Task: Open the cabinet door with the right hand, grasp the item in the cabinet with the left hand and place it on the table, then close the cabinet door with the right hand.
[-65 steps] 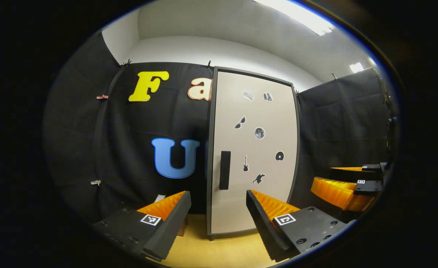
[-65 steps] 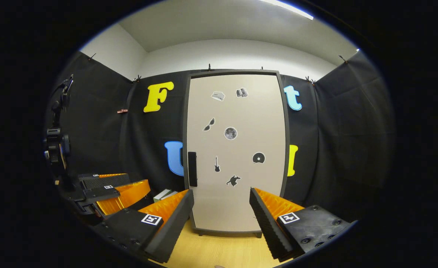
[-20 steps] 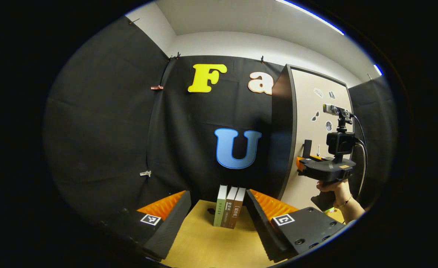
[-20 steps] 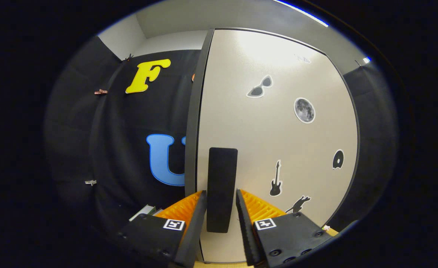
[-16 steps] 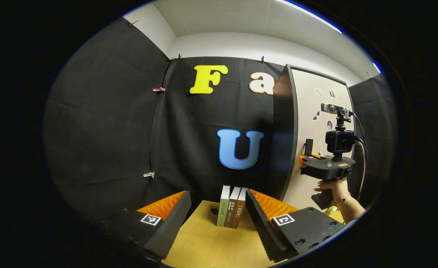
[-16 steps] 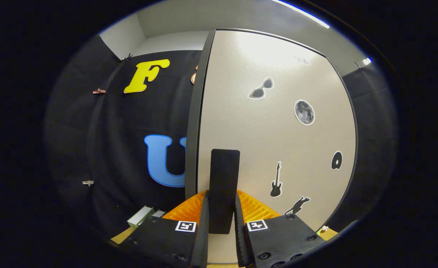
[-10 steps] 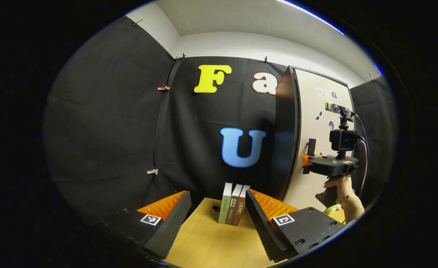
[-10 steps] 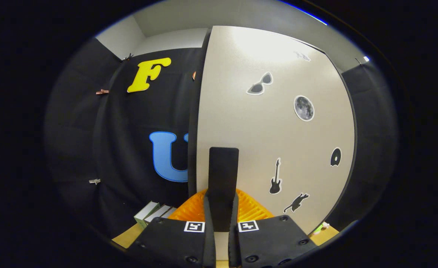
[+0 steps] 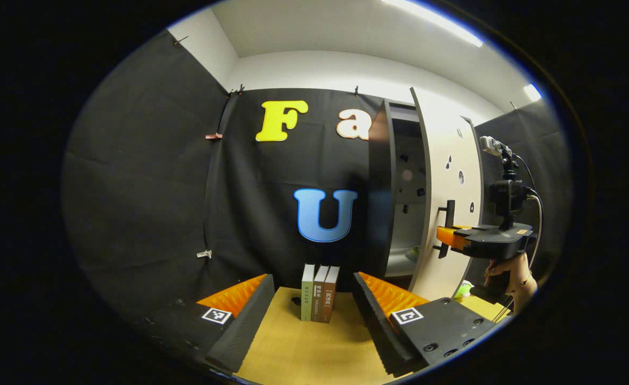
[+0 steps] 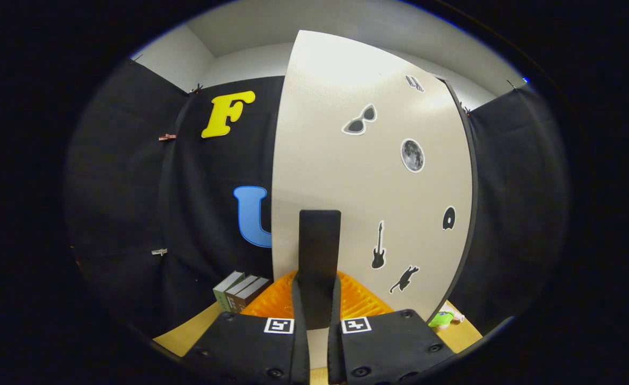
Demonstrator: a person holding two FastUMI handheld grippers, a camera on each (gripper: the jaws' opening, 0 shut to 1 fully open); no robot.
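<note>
The desk (image 9: 298, 347) is a light wood surface running ahead of the left hand-held gripper (image 9: 310, 315) between its two fingers. Three books (image 9: 318, 293) stand upright on it, side by side and touching, spines facing that hand-held gripper, straight ahead of its fingertips near the desk's far edge. A small dark object (image 9: 295, 301) lies on the desk just to the left of the books; what it is cannot be told. Farther right, past the right finger, a small green thing (image 9: 464, 290) rests on the desk beside the foot of the cabinet (image 9: 381, 187), which stands on the same surface.
</note>
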